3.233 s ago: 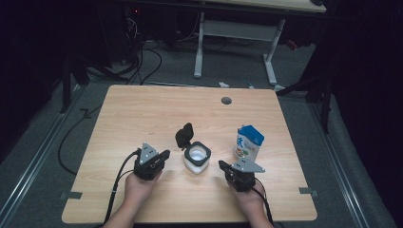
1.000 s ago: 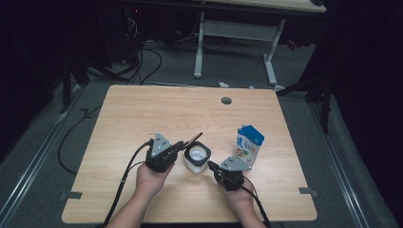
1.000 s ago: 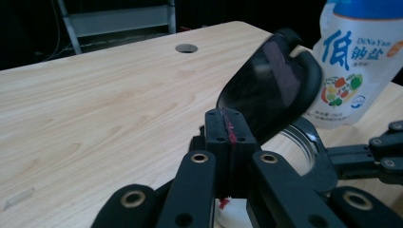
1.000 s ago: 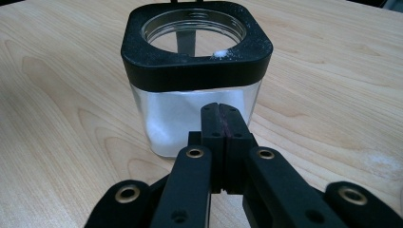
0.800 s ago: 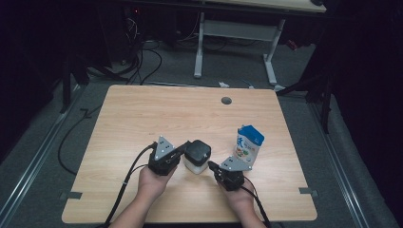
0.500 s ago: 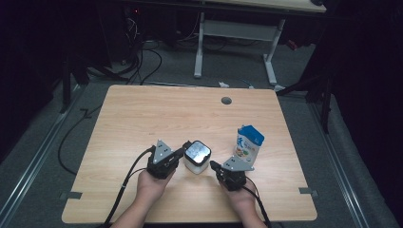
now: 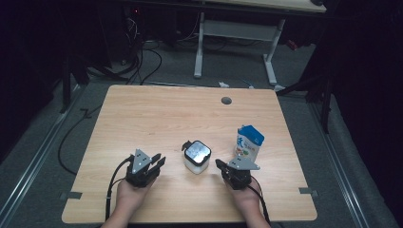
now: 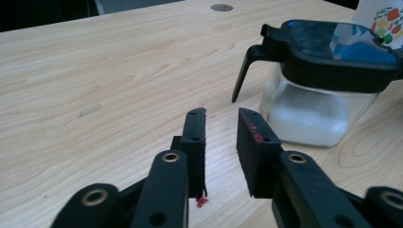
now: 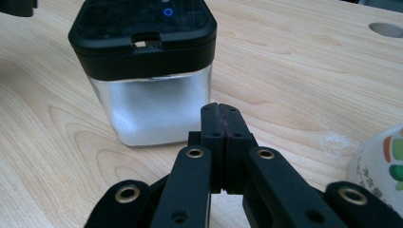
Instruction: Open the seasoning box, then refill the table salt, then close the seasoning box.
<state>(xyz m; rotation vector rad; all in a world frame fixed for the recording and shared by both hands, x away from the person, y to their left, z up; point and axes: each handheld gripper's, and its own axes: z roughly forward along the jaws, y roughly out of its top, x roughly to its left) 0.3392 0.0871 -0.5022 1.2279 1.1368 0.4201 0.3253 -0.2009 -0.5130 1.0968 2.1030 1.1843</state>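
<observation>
Container (image 7: 196, 157): a small square jar with clear walls and a black hinged lid, now shut, standing upright near the front middle of the desk (image 7: 142, 114), between the two hands; white powder or grains fill its lower part
Handling: likely light and stiff; the smooth clear walls look slippery, so a grip should sit low on two flat opposite sides, below the lid band; the lid tab (image 8: 244, 71) sticking out at one side is the place to lift or press the lid, not to carry by
Left tongs (image 8: 222, 124): open a little with nothing between them, having just been parting; just beside the jar, not touching it
Right tongs (image 9: 221, 124): closed on nothing, pads pressed together, close in front of the jar wall
Carton (image 7: 249, 142): blue and white, upright behind the right hand
Writing: a small blue ring on the lid (image 9: 167, 12); coloured shapes and tiny print on the carton, too small to read; no brand legible
</observation>
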